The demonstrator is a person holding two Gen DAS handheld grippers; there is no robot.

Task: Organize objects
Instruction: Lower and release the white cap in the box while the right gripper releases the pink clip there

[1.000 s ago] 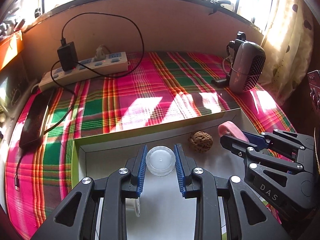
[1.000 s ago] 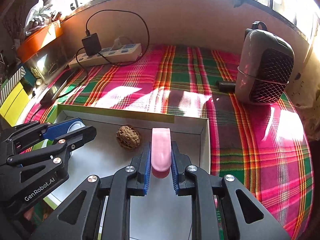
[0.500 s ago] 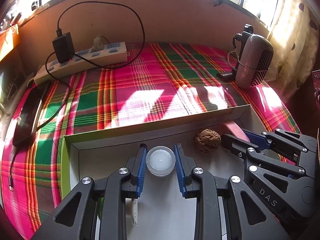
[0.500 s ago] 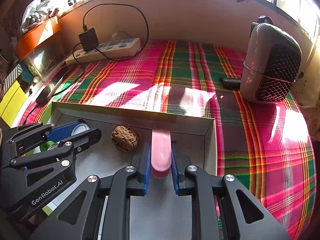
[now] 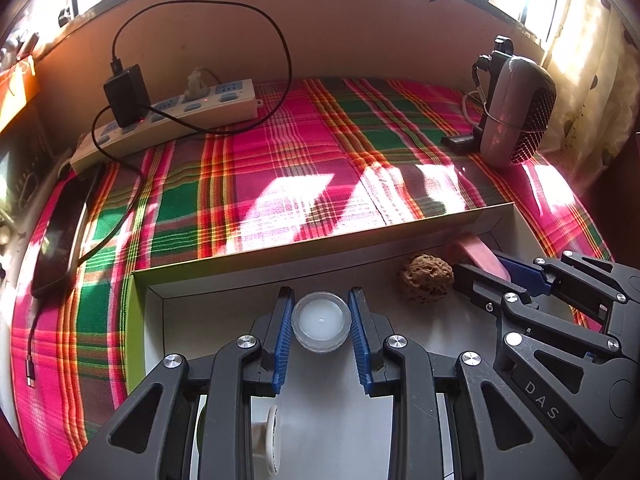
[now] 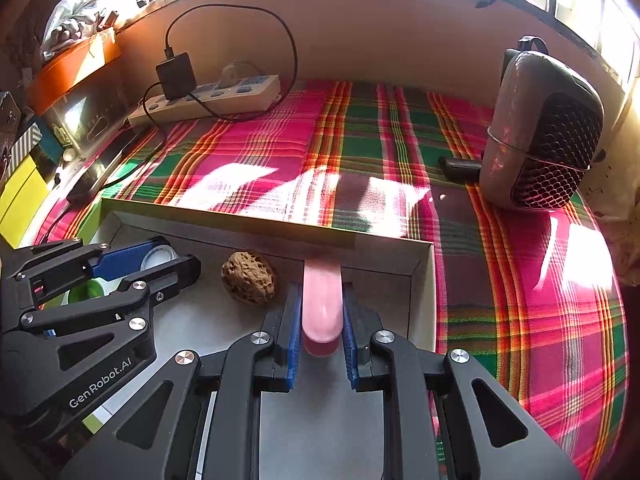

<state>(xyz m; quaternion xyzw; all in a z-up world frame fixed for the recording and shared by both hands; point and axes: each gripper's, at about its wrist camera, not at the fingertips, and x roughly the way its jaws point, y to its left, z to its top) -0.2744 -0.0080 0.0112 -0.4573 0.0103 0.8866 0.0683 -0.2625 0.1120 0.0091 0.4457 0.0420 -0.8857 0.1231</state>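
Note:
My left gripper (image 5: 321,307) is shut on a small clear round jar with a white lid (image 5: 321,322), held over a shallow grey box (image 5: 224,272). My right gripper (image 6: 319,302) is shut on a pink oblong object (image 6: 322,300), whose tip touches the box's far wall (image 6: 280,230). A brown walnut (image 5: 427,283) lies on the box floor between the two grippers; it also shows in the right wrist view (image 6: 249,283). The right gripper shows in the left wrist view (image 5: 490,276), the left gripper in the right wrist view (image 6: 160,262).
The box sits on a pink and green plaid cloth (image 5: 280,168). A power strip with a black charger (image 5: 168,116) and a phone (image 5: 60,236) lie at the back left. A small grey heater (image 6: 540,136) stands at the right. A white ring (image 5: 272,440) lies under my left gripper.
Both grippers have lifted and drawn back a little over the box, each still holding its object. The pink object's tip now meets the far wall. The walnut has not moved.

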